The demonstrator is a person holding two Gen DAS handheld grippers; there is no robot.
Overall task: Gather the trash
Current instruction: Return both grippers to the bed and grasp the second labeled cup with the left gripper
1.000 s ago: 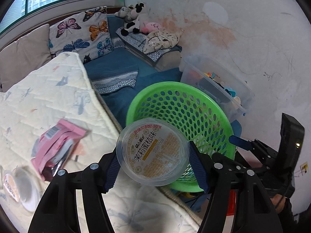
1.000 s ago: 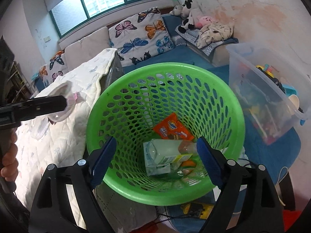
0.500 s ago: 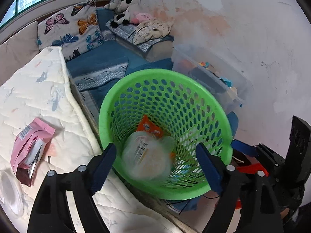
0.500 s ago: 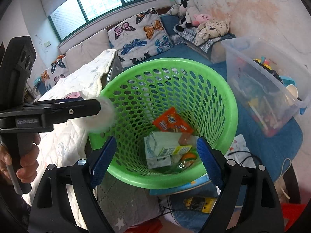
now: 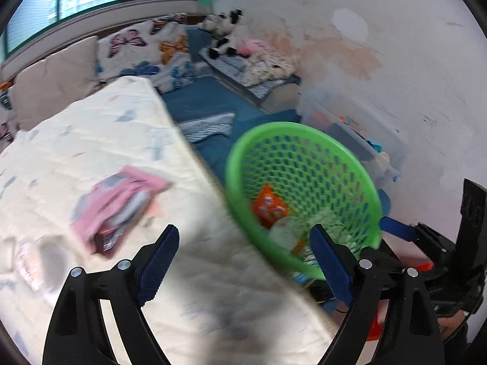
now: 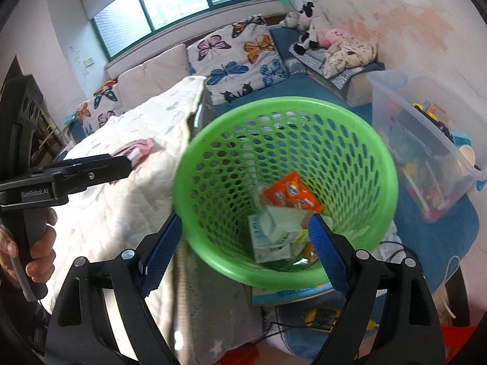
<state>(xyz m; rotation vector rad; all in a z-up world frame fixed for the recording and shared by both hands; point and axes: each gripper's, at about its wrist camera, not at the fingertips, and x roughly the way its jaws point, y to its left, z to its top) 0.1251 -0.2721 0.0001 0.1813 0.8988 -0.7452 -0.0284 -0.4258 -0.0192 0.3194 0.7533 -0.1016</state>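
Trash is lying at the bottom of the green mesh basket (image 6: pixel 286 188): I am seeing an orange snack wrapper (image 6: pixel 292 193) on top, a white carton (image 6: pixel 271 234) just below it at 6 o'clock, and, in the left wrist view, a clear round cup (image 5: pixel 284 232) touching the wrapper. My left gripper (image 5: pixel 245 261) is hanging over the edge of the quilted mattress (image 5: pixel 91 140), jaws spread wide apart and holding nothing, with the basket at its 1 o'clock. My right gripper (image 6: pixel 245 251) is hovering above the basket's near rim, jaws likewise wide apart and empty. A pink packet (image 5: pixel 118 203) is lying on the mattress at 10 o'clock from the left gripper, blurred. A clear storage bin (image 6: pixel 426 152) of toys is standing at 3 o'clock of the basket.
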